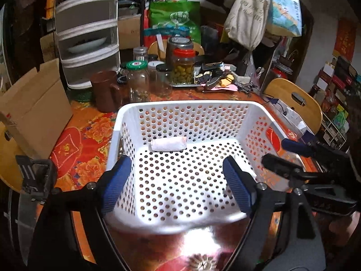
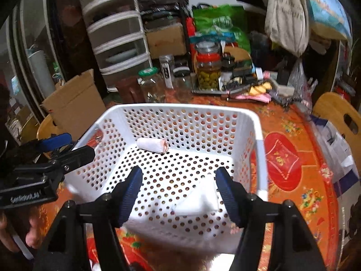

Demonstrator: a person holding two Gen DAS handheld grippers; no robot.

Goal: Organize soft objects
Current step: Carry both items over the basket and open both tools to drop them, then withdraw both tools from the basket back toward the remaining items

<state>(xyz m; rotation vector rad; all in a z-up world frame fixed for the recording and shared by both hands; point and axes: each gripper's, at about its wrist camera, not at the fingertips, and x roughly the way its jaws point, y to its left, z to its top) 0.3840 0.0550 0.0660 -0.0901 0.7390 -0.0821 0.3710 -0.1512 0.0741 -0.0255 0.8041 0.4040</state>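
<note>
Over at the far left, a cardboard box (image 1: 36,103) is standing open on the red and orange flowered tablecloth (image 1: 90,135), with a white-banded drawer unit (image 1: 88,31) rising behind it and a brown mug (image 1: 107,93) sitting beside that. Moving right, a cluster of glass jars is crowding the back of the table, among them a green-lidded empty jar (image 1: 137,79) and a red-lidded jar of green olives (image 1: 183,67), and a green shopping bag (image 1: 174,20) is leaning behind them. A white perforated basket (image 1: 180,106) is taking up the middle of the table. Inside it, a rolled white cloth (image 1: 168,143) is lying against the far wall, its pinkish end showing toward the right in the right wrist view (image 2: 153,145). The left gripper (image 1: 177,180) is hovering over the basket with its blue pads spread wide apart and nothing between them. Further right, the right gripper (image 2: 178,190) is likewise hanging over the basket floor with its jaws parted; a folded white cloth (image 2: 198,199) is lying blurred on the basket floor just beside the right-hand pad, and whether that pad is touching it cannot be told. At the right edge, canvas tote bags (image 1: 248,15) are hanging above a wooden chair back (image 1: 295,99).
</note>
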